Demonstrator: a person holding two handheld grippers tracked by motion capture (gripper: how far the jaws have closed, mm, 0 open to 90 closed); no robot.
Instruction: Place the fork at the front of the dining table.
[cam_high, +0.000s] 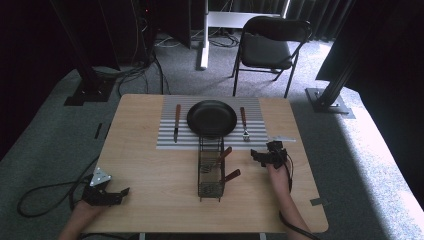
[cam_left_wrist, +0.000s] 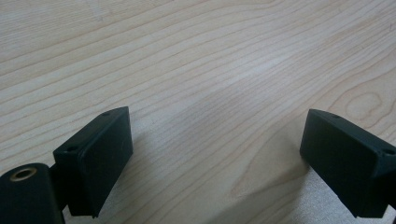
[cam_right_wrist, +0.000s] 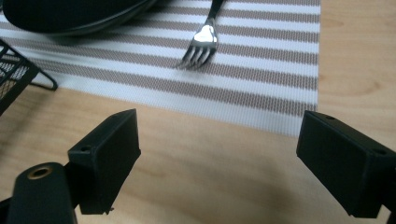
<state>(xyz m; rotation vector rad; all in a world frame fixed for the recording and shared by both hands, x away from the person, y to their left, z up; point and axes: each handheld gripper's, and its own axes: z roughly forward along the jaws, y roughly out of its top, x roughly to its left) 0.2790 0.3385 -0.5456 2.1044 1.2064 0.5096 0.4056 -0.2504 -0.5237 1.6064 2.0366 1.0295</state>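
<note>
Wooden table (cam_high: 150, 165) is sitting on grey carpet (cam_high: 45, 145), folding chair (cam_high: 267, 47) behind. Striped placemat (cam_high: 167, 135) is carrying black plate (cam_high: 212, 118), knife (cam_high: 176, 122), fork (cam_high: 244, 124); mesh caddy (cam_high: 210, 167) just beside. Left gripper (cam_high: 112, 194) and right gripper (cam_high: 262, 155) are both gaping, holding nothing.

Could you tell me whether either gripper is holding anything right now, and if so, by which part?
Nothing is held. The left gripper and the right gripper both stand open over bare table.

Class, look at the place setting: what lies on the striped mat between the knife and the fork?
The black plate lies between the knife and the fork on the striped mat, as the high view shows.
</note>
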